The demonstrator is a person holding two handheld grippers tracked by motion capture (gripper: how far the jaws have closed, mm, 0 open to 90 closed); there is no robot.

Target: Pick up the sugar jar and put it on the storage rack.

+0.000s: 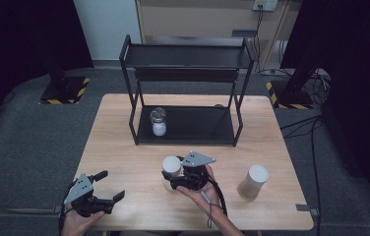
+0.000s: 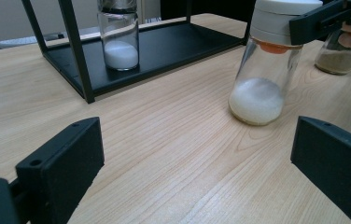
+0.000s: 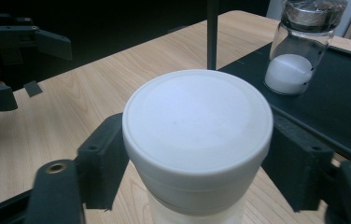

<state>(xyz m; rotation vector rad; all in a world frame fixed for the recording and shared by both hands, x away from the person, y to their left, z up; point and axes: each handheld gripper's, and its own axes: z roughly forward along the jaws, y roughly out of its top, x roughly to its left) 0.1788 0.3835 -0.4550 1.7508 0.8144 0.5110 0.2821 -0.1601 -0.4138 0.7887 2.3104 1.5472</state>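
Filling the foreground, a pale wooden table (image 1: 124, 147).

Plenty of open light wooden tabletop (image 1: 124, 147) between the black two-tier metal rack (image 1: 188, 54) and the near edge, especially on the left. Blocked mid-table by the white-capped glass jar of white powder (image 1: 171, 167), with the right gripper (image 1: 173, 178) clamped round its cap. Another white-capped jar with brownish powder (image 1: 253, 182) standing well apart to the right. Lower rack shelf mostly free, just a metal-capped glass jar (image 1: 158, 121) near its left posts.
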